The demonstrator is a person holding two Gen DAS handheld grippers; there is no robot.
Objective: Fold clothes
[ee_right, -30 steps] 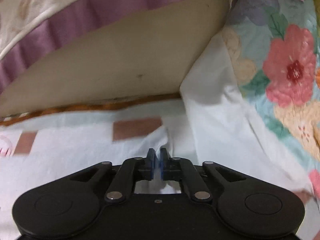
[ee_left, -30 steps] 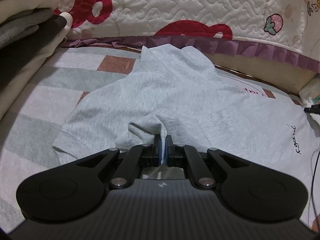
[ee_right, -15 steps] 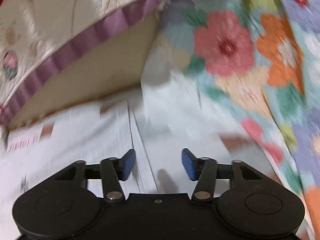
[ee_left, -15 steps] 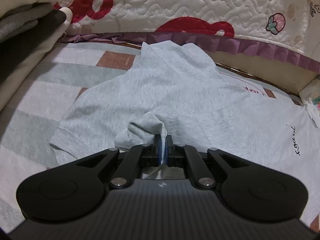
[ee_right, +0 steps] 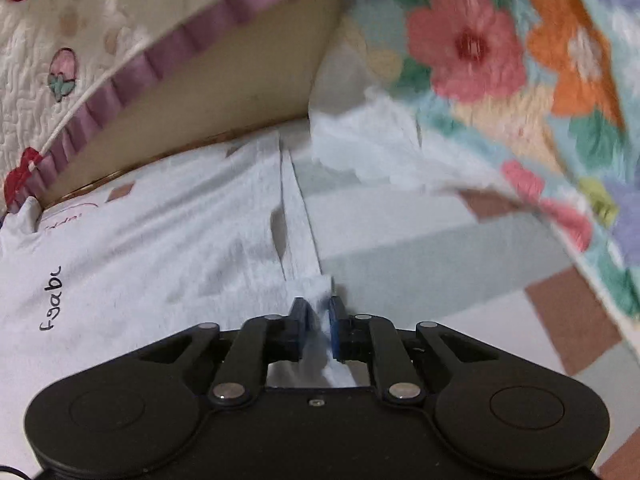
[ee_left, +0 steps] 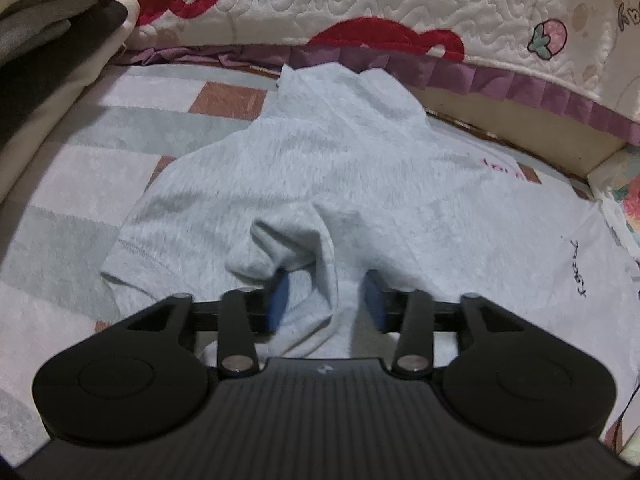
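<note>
My left claw [ee_left: 326, 294] is opening: the blue pads [ee_left: 278, 300] stand apart, no longer pinching. A bunched fold of the grey garment [ee_left: 320, 168] lies between them, loose, draped against the left pad. The grey garment is spread flat on the checked bed cover [ee_left: 120, 152], its far end reaching the purple frill [ee_left: 500, 80] of the quilted bedspread [ee_left: 400, 0]. It overlaps the white shirt [ee_left: 540, 240], which lies to its right and carries small black lettering. A stack of dark and pale clothes [ee_left: 36, 52] sits at far left.

My right claw [ee_right: 319, 322] is closing on the edge of the white shirt [ee_right: 160, 248]: a small pinch of white cloth sits between the pads [ee_right: 335, 320], which touch it on both sides. The shirt's sleeve runs away from the claw toward the floral quilt [ee_right: 520, 60]. Right view is somewhat blurred.
</note>
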